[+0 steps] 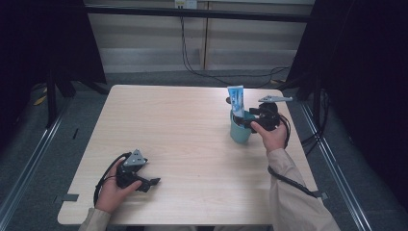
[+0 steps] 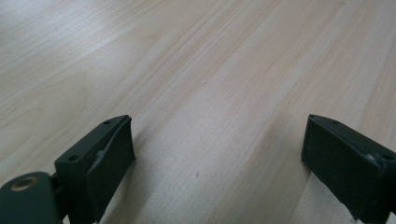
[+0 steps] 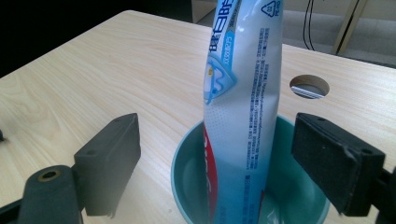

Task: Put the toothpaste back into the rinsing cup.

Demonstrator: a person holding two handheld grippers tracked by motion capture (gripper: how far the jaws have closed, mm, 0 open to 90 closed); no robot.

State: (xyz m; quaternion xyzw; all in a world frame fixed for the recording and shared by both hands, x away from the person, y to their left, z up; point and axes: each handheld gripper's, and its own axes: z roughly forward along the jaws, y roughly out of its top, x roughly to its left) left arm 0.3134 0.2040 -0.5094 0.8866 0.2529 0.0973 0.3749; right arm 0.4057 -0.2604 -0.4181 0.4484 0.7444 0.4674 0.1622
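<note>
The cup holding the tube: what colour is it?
Teal green cup, clearest in the right gripper view.

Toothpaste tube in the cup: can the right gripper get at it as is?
Probably yes. The right gripper is open with its jaws either side of the toothpaste tube, which stands upright in the teal cup. Nothing sits between jaws and tube.

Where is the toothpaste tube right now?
The toothpaste tube stands upright in the teal cup on the table's far right in the high view, just in front of the open right gripper, whose jaws flank it untouched.
</note>
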